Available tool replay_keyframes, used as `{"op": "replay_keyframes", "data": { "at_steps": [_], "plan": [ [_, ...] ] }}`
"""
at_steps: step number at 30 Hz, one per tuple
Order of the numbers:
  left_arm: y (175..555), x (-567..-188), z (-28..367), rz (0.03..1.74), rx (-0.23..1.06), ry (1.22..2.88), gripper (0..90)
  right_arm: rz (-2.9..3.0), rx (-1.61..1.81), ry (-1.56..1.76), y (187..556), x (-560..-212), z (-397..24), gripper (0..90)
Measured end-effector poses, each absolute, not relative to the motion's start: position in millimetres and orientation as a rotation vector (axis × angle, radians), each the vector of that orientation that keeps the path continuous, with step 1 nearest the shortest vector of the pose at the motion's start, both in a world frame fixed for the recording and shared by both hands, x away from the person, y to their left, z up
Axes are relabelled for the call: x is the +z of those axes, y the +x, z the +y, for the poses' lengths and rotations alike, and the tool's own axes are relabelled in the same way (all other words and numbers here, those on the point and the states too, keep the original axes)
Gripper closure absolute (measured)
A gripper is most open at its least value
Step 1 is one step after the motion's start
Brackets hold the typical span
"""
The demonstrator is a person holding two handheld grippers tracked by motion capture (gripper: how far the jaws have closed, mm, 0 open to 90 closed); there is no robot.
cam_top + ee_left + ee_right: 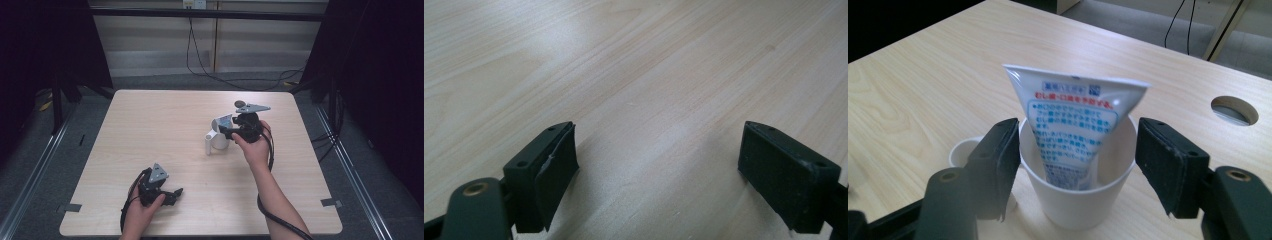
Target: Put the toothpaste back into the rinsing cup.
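Currently, right claw (1075, 165): released, jaws standing either side of the cup (1079, 200), one jaw close against the cup's wall, the other apart from it; whether the near jaw touches the wall cannot be told. Nothing is gripped.

Tube (1075, 130): one. White, with blue and red print, standing cap-end down inside the cup, crimped wide end up and leaning slightly. It rests on its own, free of the claw. Judged from this, the placing of the tube in the cup looks done; what remains for the right claw is to draw back without tipping the cup.

Cup: one. White, upright on the counter (165, 125), right of centre in the high view (220, 139).

Small white cylinder (208, 144): one, upright, just beside the cup on its left in the high view; in the right gripper view its open rim (965, 152) peeks out behind the claw's jaw. What it is cannot be told for certain. It appears untouched, so it may be the next item to handle.

Left claw (656, 170): one, released, jaws wide apart over bare wood, holding nothing; in the high view it rests near the front edge of the counter (159, 189), well apart from the cup.

Round hole (1234, 110) in the counter: one, beyond the cup.

Hands: two, one on each claw.
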State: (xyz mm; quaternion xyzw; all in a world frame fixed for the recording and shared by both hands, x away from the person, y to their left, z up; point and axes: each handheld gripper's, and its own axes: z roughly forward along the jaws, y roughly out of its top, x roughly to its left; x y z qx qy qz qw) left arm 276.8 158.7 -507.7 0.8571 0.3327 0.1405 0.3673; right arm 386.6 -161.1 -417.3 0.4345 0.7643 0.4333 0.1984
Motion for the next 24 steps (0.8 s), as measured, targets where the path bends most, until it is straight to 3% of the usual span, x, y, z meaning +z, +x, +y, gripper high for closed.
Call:
{"op": "replay_keyframes", "data": {
  "at_steps": [24],
  "plan": [
    [276.5,-507.8,158.6,0.855,0.356,2.201,15.7,2.184,1.214,1.238,367.4,-418.5,-182.1,18.5]
  ]
}}
